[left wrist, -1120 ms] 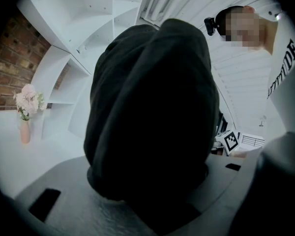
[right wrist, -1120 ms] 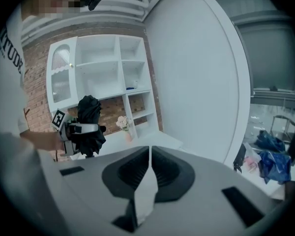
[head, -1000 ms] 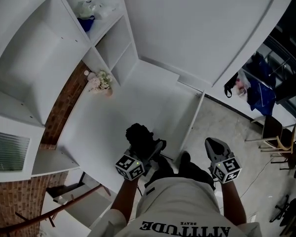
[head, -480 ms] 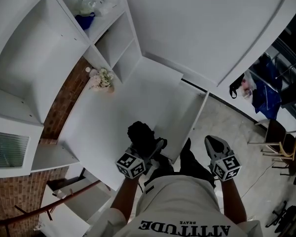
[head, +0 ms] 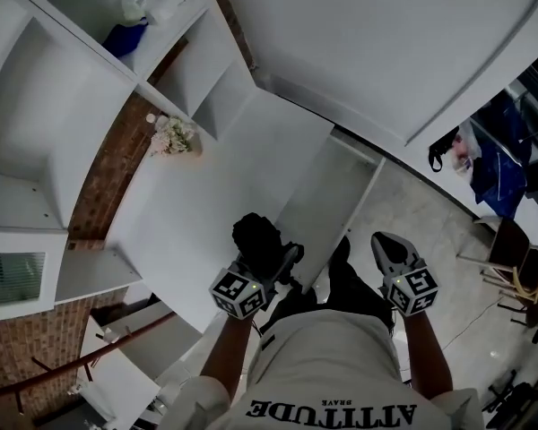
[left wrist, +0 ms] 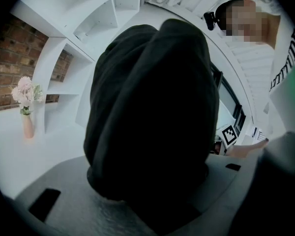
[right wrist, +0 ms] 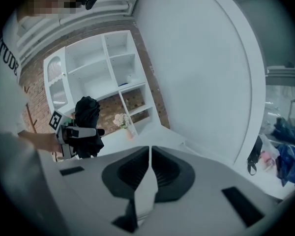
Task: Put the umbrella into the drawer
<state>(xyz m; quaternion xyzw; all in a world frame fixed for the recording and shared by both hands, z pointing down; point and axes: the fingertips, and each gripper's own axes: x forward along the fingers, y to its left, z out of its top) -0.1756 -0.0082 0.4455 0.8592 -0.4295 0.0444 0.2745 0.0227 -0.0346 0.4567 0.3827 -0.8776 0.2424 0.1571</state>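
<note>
While left gripper (head: 267, 267) pinches folded umbrella (head: 255, 240) round bunched canopy, right gripper (right wrist: 150, 154) tongs pressed together, empty. Umbrella at 6 o'clock in head view; drawer (head: 323, 195) at 1 o'clock from it. Likely light; fabric soft, slippery; stiff core under the folds gives firmer hold.

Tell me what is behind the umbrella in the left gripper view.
The black umbrella, clamped in the left gripper, blocks the middle. Past its left edge, a vase of pink flowers stands on the white counter beside white shelves. Anything straight behind it is covered.
</note>
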